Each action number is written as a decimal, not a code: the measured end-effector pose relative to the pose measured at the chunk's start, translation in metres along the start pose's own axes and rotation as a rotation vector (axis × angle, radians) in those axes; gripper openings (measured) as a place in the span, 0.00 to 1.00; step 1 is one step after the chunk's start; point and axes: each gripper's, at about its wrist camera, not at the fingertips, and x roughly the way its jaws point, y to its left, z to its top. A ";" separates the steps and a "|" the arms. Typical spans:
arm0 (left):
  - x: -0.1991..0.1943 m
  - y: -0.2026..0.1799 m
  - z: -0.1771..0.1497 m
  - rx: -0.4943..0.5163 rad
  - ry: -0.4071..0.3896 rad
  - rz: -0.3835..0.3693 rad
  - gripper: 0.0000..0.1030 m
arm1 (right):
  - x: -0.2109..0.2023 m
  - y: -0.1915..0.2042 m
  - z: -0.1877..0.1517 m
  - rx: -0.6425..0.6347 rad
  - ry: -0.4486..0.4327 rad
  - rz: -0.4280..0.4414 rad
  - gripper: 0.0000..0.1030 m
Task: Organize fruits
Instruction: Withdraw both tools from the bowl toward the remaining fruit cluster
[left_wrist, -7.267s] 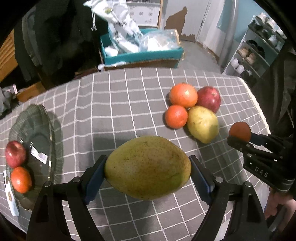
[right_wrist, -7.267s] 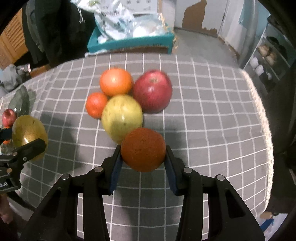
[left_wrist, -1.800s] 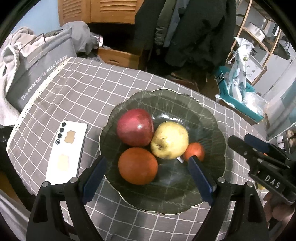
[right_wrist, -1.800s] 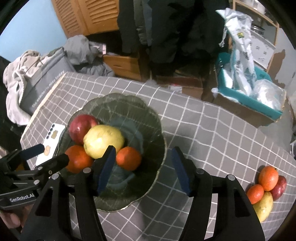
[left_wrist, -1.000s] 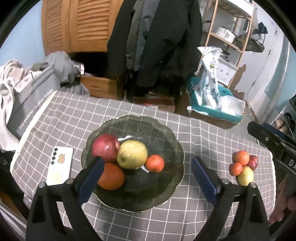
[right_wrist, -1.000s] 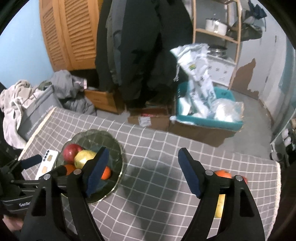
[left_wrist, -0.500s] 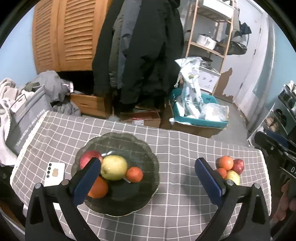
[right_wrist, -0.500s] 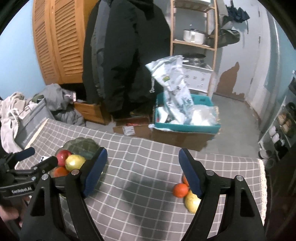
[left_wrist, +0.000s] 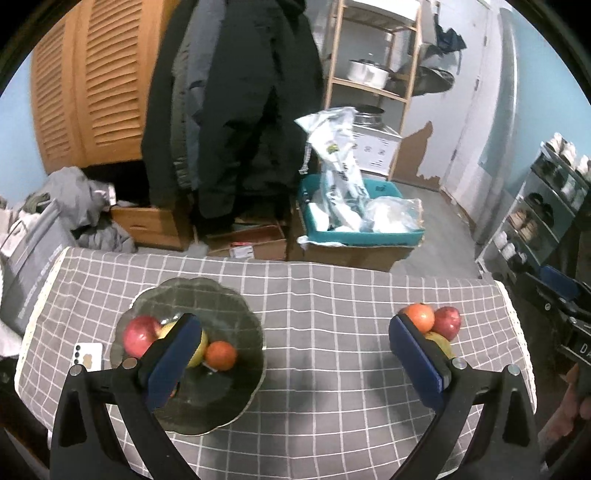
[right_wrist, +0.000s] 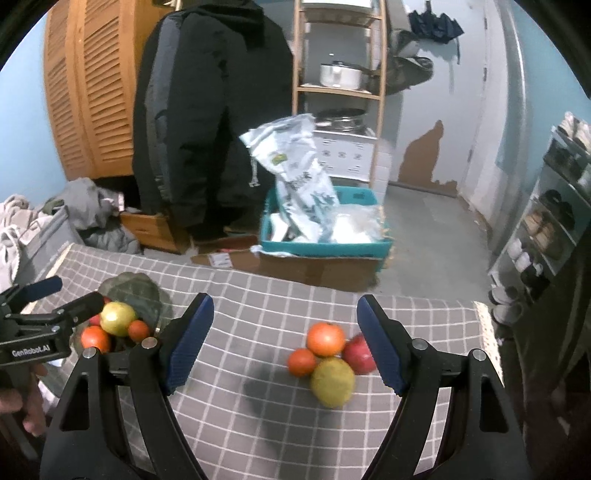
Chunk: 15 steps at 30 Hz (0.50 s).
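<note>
A dark glass plate (left_wrist: 236, 317) on the grey checked tablecloth holds a red apple (left_wrist: 138, 336), a yellow-green fruit, an orange (left_wrist: 220, 355) and another orange fruit hidden behind my finger. The plate also shows at the left of the right wrist view (right_wrist: 129, 286). To the right lies a loose cluster: an orange (right_wrist: 325, 343), a smaller orange (right_wrist: 302, 362), a yellow-green fruit (right_wrist: 332, 382) and a red apple (right_wrist: 357, 353). My left gripper (left_wrist: 291, 354) is open and empty, high above the table. My right gripper (right_wrist: 284, 341) is open and empty, also raised.
A white phone (left_wrist: 88, 356) lies left of the plate. Beyond the table's far edge stand a teal crate of bags on a cardboard box (left_wrist: 354, 236), hanging dark coats (left_wrist: 236, 110), a wooden shelf and piled clothes (left_wrist: 85, 218). A shoe rack (left_wrist: 546, 221) stands at the right.
Both grippers released their fruits onto the plate, opened, then rose and pulled back. The view tilted up, and the plate and the loose cluster now look smaller.
</note>
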 end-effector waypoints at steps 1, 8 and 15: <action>0.001 -0.006 0.000 0.011 0.002 -0.006 0.99 | 0.000 -0.004 -0.001 0.005 0.002 -0.004 0.77; 0.009 -0.035 0.000 0.061 0.018 -0.036 0.99 | -0.001 -0.036 -0.015 0.055 0.022 -0.042 0.77; 0.018 -0.062 -0.003 0.119 0.032 -0.044 0.99 | -0.002 -0.057 -0.024 0.082 0.037 -0.061 0.77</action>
